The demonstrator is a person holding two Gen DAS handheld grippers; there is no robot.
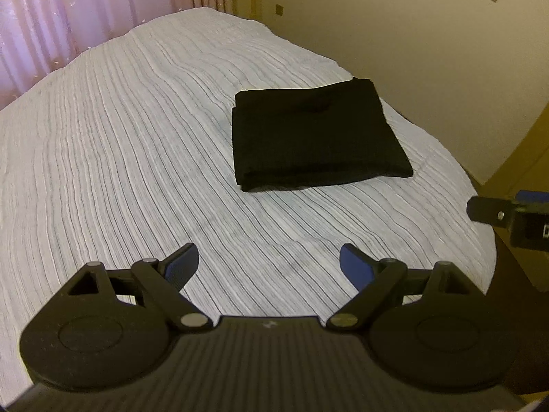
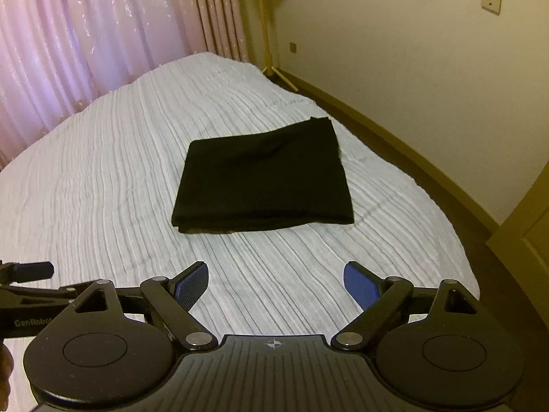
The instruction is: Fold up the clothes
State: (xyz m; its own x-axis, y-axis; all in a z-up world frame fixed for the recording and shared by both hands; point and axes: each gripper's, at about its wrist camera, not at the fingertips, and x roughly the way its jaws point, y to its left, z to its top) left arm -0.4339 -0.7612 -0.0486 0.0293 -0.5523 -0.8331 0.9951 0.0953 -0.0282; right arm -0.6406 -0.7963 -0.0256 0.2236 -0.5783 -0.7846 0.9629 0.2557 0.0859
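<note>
A black garment (image 1: 317,135) lies folded into a neat flat rectangle on the white striped bed cover (image 1: 120,158). It also shows in the right wrist view (image 2: 266,180). My left gripper (image 1: 269,267) is open and empty, held above the bed well short of the garment. My right gripper (image 2: 276,285) is open and empty too, held short of the garment's near edge. The right gripper's finger (image 1: 489,209) shows at the right edge of the left wrist view. The left gripper's finger (image 2: 29,273) shows at the left edge of the right wrist view.
Pink curtains (image 2: 85,41) hang behind the bed (image 2: 103,189) on the left. A cream wall (image 2: 411,68) with a dark skirting runs along the right, with a strip of floor (image 2: 429,185) between it and the bed. A wooden door (image 2: 528,233) stands at the far right.
</note>
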